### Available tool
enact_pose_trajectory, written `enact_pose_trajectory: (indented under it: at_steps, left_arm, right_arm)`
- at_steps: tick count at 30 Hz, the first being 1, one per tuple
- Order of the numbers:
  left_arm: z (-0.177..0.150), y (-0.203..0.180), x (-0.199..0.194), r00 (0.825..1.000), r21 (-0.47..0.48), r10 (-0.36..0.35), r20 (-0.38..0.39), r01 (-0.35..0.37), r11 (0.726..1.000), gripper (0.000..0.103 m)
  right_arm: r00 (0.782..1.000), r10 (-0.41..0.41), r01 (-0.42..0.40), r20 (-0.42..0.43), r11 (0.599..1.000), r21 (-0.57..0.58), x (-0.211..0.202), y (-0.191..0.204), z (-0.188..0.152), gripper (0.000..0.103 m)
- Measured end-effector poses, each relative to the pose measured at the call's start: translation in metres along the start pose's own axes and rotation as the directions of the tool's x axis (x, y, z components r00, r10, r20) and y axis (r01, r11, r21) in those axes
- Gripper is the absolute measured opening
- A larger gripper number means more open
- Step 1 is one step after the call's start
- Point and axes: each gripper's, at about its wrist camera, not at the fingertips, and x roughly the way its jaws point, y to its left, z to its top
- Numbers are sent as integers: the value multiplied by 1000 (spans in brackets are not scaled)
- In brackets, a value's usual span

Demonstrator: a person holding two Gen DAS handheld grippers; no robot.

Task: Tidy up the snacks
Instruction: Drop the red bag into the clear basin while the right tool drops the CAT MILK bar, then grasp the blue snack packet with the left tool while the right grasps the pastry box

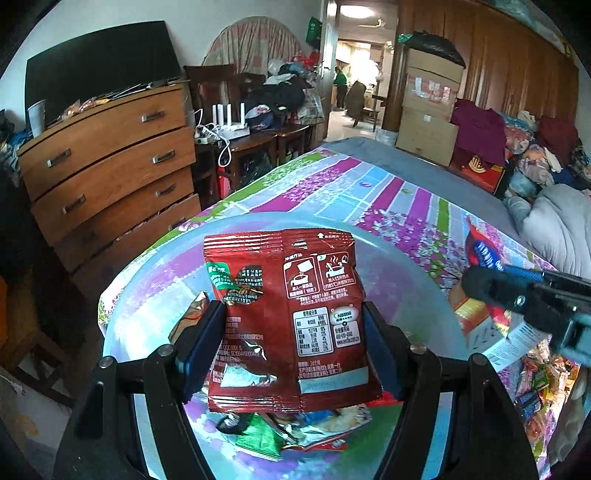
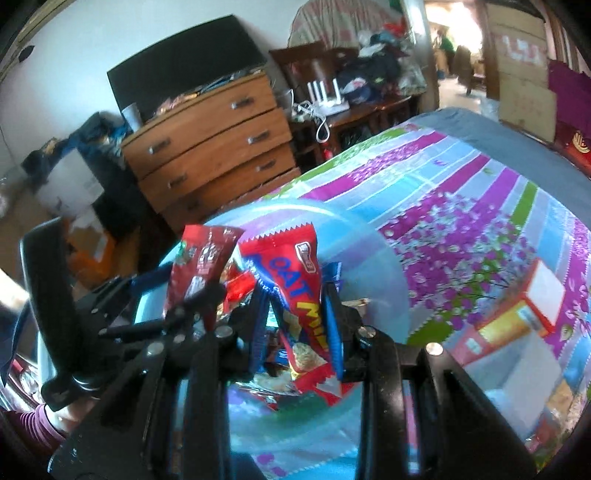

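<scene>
— Snacks: where are they?
— Left gripper point(image 1: 295, 347) clamps a crinkly red foil sachet point(image 1: 284, 317) over the translucent round bowl point(image 1: 406, 266); right gripper point(image 2: 297, 325) pinches a glossy oat bar point(image 2: 295, 291) there too.

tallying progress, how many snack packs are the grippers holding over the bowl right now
2: a dark red sachet in the left gripper, an oat bar in the right gripper.

Wooden dresser point(image 1: 110, 162) against white wall point(image 1: 207, 26), bed point(image 1: 369, 184) alongside.
</scene>
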Motion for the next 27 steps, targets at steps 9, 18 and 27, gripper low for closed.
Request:
enact_pose_trajectory:
  at_steps: [9,18,27]
  left_arm:
    - [0,14,33,998,-17,17,-64,-18,1000,75]
    - [-1,15,40,995,-32,23,-97,-26,999,81]
    - [-1,11,43,993,-33,45,-112,-49,998,83]
  right_arm:
    - [998,-1,1,-64,1000,9,30,13,2,31]
    - [996,4,-3,-88,1000,9,43,17,1,32]
    - [998,-8,9,-66,1000,17,39,14,2,67]
